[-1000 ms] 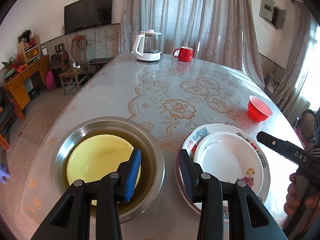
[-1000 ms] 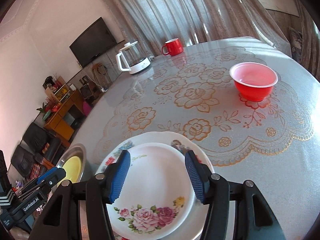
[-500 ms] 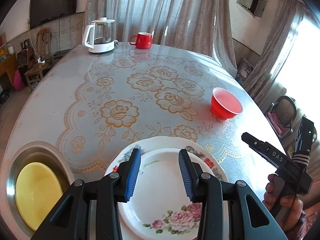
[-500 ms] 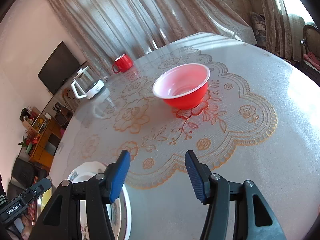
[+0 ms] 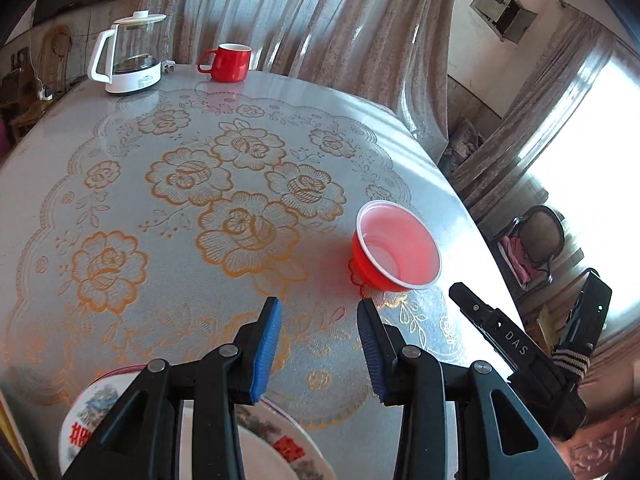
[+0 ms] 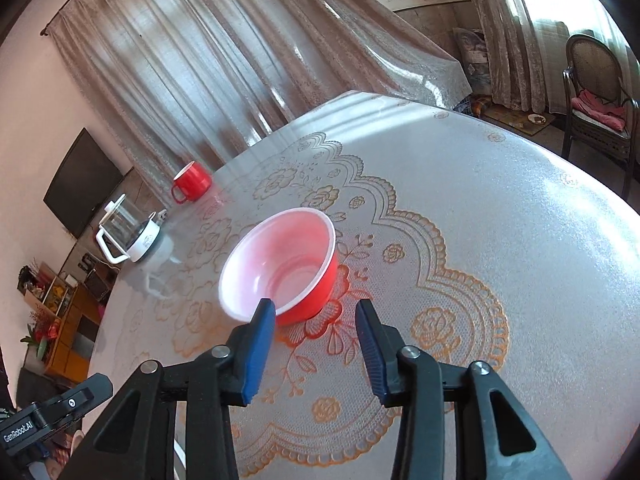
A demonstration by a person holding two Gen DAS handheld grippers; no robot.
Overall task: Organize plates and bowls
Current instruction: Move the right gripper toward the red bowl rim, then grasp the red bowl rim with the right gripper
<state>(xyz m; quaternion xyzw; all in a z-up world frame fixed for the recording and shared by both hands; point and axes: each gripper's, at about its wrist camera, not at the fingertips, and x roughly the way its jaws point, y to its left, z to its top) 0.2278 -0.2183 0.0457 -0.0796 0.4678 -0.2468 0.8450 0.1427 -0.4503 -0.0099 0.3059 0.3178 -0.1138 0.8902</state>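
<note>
Red plastic bowl (image 6: pixel 280 264) just beyond right tool (image 6: pixel 316 344), upright on lace-patterned desk (image 6: pixel 520 240). Closing now, nothing between its pads. Left tool (image 5: pixel 318 344) part spread, empty, nearer the bowl than the plates (image 5: pixel 280 448). Probably light, thin, slippery: best pinched at near rim. Plates cut off; stack count unclear.
</note>
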